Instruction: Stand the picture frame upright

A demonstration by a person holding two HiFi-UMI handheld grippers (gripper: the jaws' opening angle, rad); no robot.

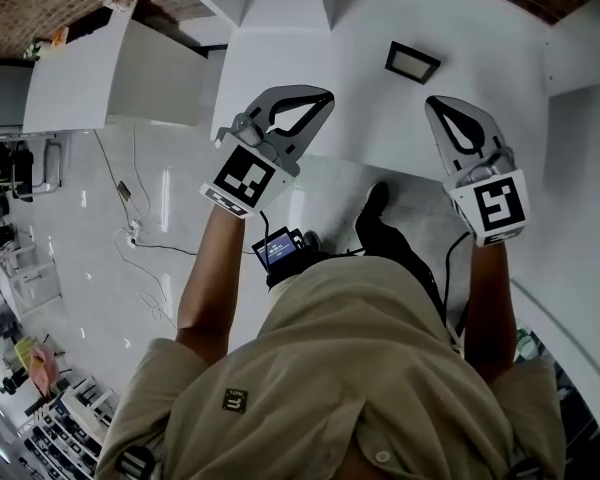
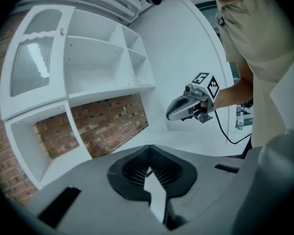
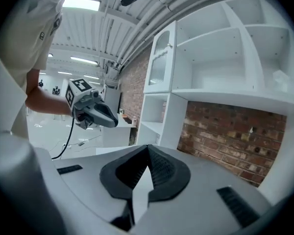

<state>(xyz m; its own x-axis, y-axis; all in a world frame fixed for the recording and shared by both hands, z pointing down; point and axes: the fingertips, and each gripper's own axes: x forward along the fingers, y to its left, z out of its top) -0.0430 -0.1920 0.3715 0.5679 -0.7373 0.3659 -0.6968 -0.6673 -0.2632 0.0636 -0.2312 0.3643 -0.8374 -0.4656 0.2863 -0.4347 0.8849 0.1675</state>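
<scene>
A small dark picture frame [image 1: 412, 62] lies flat on the white table [image 1: 310, 78], toward its far right. Both grippers hang in the air at the table's near edge, well short of the frame. My left gripper [image 1: 326, 96] is to the frame's left, its jaws pressed together with nothing between them [image 2: 148, 152]. My right gripper [image 1: 433, 101] is just in front of the frame, also shut and empty [image 3: 147, 150]. Each gripper view shows the other gripper, the right one [image 2: 188, 105] and the left one [image 3: 93, 112]. The frame does not show in either gripper view.
White shelving [image 2: 100, 58] on a red brick wall [image 2: 105, 126] rises behind the table. A white cabinet [image 1: 110, 78] stands at the left. Cables [image 1: 130, 238] trail over the glossy floor. A small device [image 1: 280, 250] hangs at the person's waist.
</scene>
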